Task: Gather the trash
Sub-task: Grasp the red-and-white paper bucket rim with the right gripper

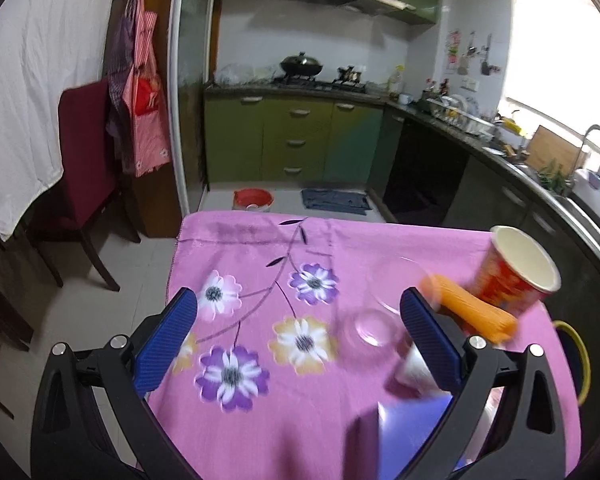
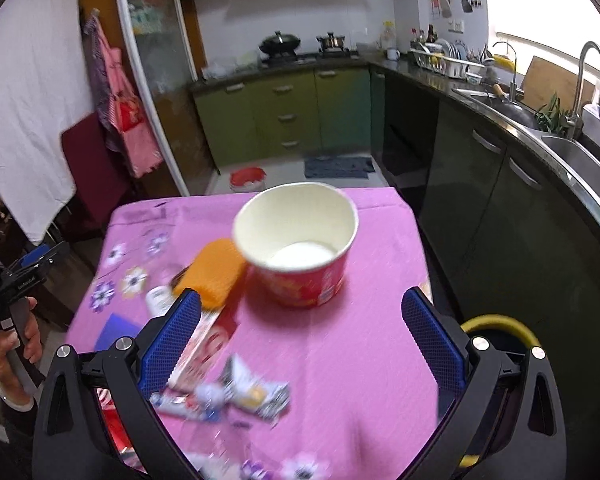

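Nothing looks collected yet: the red paper cup (image 2: 300,244) stands at twelve o'clock on the pink tabletop (image 2: 380,280), wrappers (image 2: 236,396) lie at seven o'clock, while the right hand-held gripper (image 2: 300,344) and left hand-held gripper (image 1: 300,344) both hover above, spread wide and empty.

In front of my tongs a red paper cup (image 2: 296,240) stands upright and empty, white inside. An orange sponge-like piece (image 2: 212,272) lies just beside it. Nearer to me lie a crumpled silver wrapper (image 2: 256,394) and a flat red packet (image 2: 204,344).
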### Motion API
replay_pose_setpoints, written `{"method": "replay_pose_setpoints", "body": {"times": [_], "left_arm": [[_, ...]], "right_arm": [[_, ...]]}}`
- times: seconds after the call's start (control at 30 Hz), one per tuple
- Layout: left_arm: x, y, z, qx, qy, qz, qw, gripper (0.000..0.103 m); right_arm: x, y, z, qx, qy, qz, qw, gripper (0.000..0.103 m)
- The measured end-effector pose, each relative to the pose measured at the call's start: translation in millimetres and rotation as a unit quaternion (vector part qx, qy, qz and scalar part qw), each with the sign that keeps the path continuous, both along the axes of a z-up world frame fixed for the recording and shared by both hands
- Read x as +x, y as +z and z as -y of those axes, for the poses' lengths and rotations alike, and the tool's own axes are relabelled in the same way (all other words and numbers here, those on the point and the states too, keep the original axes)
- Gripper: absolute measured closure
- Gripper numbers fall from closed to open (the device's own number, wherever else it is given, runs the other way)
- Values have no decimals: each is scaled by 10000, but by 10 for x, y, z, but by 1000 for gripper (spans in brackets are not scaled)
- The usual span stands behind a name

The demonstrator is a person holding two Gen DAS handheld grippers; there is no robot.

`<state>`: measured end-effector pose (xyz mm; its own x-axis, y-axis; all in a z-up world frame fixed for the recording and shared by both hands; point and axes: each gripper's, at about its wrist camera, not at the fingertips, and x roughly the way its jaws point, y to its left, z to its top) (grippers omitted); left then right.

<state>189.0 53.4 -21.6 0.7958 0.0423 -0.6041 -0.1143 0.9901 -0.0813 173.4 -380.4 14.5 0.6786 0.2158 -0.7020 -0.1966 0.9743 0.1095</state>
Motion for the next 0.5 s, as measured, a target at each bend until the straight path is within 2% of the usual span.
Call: {"method": "replay_pose_setpoints", "body": {"times": [0.13,0.23,0.33,0.5], "left_arm": [[336,-208,-42,-13,107,-135,9999,6],[431,-339,-30,-46,59,-221,9997,6],[448,-437,0,82,-5,-294,9995,6],[488,-561,32,48,-134,-475,9988,6]], "right_arm": [[619,-84,-33,-294,-80,-402,9987,6],[1089,-238,-66,-514,-128,-827,9952,21],[1536,-438,-57,-608,-198,-1361,9886,37],[2032,-789,-37,-728,-300,-2113,9742,53]]}}
